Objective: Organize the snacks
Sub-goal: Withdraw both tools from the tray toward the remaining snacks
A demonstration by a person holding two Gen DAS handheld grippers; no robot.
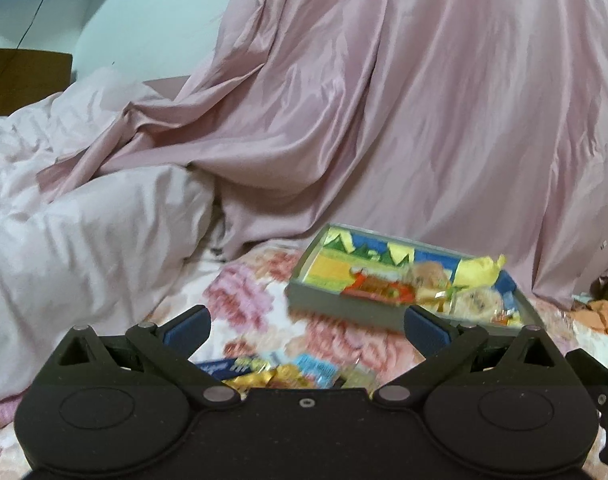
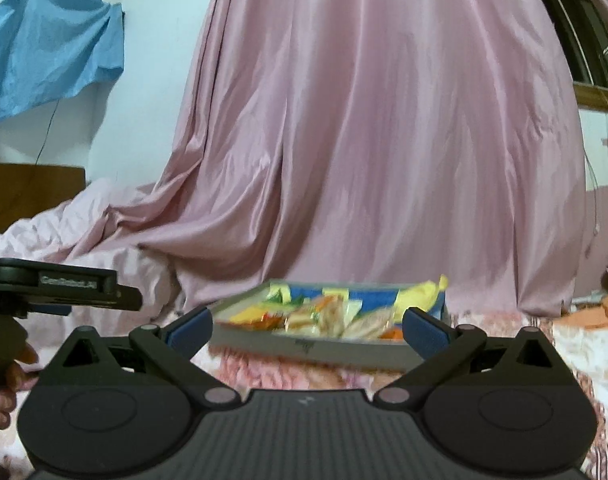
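Observation:
A shallow grey box [image 1: 336, 304] with a colourful printed floor sits on the floral bedspread and holds several wrapped snacks [image 1: 436, 284]. A yellow wrapper [image 1: 480, 270] pokes over its far right edge. In the left wrist view, loose snack packets [image 1: 287, 372] lie just under my left gripper [image 1: 308, 326], which is open and holds nothing. In the right wrist view the same box [image 2: 304, 346] is straight ahead, and my right gripper [image 2: 308, 326] is open and holds nothing. The left gripper's body [image 2: 59, 284] shows at the left edge, held by a hand [image 2: 11, 376].
A long pink curtain [image 1: 384, 120] drapes down behind the box onto the bed. A crumpled pale quilt [image 1: 83, 248] is heaped at the left. Orange cloth [image 2: 592, 312] lies at the right. A blue cloth [image 2: 47, 56] hangs on the wall.

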